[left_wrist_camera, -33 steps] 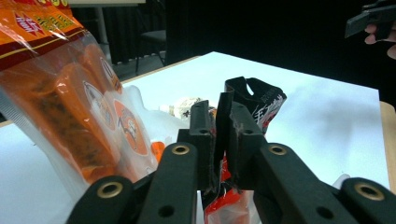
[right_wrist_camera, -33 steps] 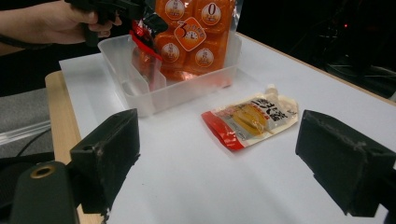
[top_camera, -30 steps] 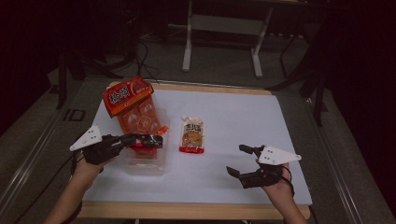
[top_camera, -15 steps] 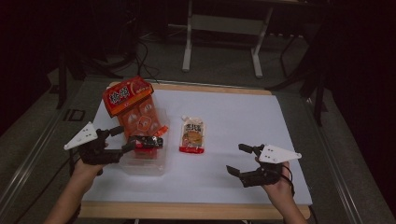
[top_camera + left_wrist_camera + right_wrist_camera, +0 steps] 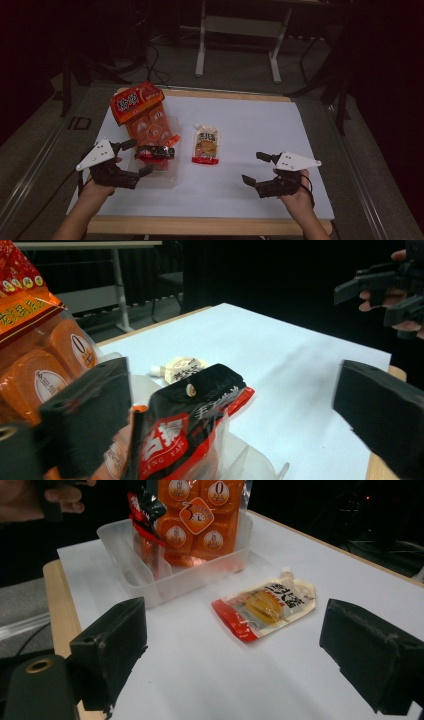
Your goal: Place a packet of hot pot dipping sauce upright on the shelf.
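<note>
My left gripper [image 5: 134, 161] has just been opening; its jaws stand wide with nothing pinched, and the black-and-red packet [image 5: 154, 152] stands just ahead in the clear tub [image 5: 171, 176] near the tabletop's left edge. The spouted pouch [image 5: 206, 145] lies mid-table, long axis running front to back, ahead and left of my right gripper [image 5: 256, 169], which is open, empty and nearer.

Dim room, grey floor [image 5: 240, 75]; a metal-legged stand [image 5: 237, 30] behind the white-topped table [image 5: 250, 125]
</note>
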`<state>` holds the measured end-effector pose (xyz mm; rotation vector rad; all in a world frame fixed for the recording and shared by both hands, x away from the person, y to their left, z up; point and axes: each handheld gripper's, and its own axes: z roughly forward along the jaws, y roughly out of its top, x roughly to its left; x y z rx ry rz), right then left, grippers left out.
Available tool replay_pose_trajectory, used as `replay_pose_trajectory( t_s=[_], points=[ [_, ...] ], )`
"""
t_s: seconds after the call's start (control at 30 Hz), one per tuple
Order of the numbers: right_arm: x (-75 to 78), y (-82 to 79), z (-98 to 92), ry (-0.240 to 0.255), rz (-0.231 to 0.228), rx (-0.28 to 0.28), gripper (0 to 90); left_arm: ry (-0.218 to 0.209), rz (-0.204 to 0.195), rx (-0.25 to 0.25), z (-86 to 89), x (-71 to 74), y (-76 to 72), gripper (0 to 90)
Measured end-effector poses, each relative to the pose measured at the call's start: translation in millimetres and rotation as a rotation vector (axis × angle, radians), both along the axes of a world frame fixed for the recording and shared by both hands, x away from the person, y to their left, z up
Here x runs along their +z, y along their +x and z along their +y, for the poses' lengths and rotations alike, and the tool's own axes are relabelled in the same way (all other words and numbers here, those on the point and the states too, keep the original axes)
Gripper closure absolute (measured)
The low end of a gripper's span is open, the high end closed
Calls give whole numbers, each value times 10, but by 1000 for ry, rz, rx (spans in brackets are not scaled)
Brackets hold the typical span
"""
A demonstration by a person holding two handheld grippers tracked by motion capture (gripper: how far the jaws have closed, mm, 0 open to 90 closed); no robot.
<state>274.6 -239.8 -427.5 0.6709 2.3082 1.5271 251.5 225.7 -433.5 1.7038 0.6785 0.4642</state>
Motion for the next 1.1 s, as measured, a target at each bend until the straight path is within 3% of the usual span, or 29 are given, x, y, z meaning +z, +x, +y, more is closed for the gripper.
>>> replay_pose_trajectory(
  t_s=[0.13,0.3,0.43,0.7,0.87,1.1],
  points=[
    [38,26,13,7,3,-2,115,-26,-1,-22,-45,-13,-50,18],
    [67,81,34,9,6,-4,115,-12,8,-41,-149,-66,-119,18],
    [57,147,80,-14,-20,-27,110,-18,8,-66,-234,-128,-170,18],
    [6,341,209,-16,-16,-24,110,-8,-7,-62,-356,-219,-300,18],
    [-31,481,310,-35,-11,-38,110,-11,1,-50,-397,-268,-365,18],
    [-69,696,402,-53,7,-51,137,-32,-16,-36,-436,-367,-500,18]
  ],
)
